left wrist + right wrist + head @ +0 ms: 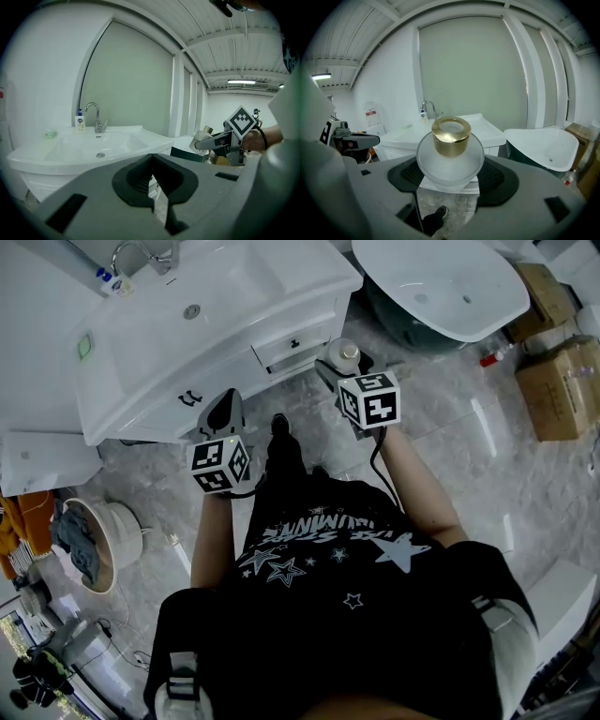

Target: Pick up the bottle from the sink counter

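Standing in front of a white sink counter [141,381], a person in a dark star-print shirt [328,559] holds one gripper in each hand. Far left on the grey tiled floor [450,456] sits a round basket [122,531] with crumpled clothes in it. On the counter, a chrome tap [141,254] stands at the back edge with a small soap bottle [105,277] just beside it, a green bar [84,345] lies nearer the left rim, and the basin drain [191,310] shows in the middle.

The left gripper [225,407] hangs low in front of the cabinet doors. In its own view its dark pads [136,180] press together with nothing between them, only a slit of floor showing below.

Further right, the right gripper [339,367] is raised near the counter's right front corner, and its fingers [410,176] are clamped on the bottle [345,354]. The bottle [450,161] is a round frosted one with a gold cap [451,136], held upright and clear of the counter. Tile and a black shoe [436,214] are visible beneath it.

Right of that stands a white oval tub [441,282], with a small red item [487,359] on the floor near it. Cardboard boxes [562,390] sit at the far right edge.
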The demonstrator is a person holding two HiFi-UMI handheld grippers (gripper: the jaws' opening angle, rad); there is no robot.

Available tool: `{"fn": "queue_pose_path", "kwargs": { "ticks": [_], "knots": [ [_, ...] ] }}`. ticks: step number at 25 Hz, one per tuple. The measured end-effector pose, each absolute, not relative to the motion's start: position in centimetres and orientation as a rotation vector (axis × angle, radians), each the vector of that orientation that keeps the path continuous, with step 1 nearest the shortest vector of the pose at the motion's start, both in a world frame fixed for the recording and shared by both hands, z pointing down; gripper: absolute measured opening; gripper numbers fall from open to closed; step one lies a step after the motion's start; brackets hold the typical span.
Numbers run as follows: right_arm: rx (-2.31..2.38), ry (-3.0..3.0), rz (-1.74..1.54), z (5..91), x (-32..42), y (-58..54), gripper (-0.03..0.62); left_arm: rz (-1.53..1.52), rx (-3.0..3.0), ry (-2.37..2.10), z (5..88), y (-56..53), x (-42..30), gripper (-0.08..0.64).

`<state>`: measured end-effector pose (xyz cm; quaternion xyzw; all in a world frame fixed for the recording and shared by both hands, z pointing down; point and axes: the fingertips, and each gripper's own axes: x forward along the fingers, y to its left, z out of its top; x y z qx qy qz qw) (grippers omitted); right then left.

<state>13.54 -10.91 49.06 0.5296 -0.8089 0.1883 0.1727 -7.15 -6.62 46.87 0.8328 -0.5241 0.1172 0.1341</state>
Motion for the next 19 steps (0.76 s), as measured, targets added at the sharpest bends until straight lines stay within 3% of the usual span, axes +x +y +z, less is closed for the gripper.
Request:
{"fn": "queue_pose_path", "kwargs": {
  "ticks": [19],
  "knots": [
    [1.465, -2.310, 0.493, 48.7, 13.8, -7.5, 0.333, 0.331, 2.408, -1.536, 46.5, -3.0, -6.6, 0.008]
  ]
}}
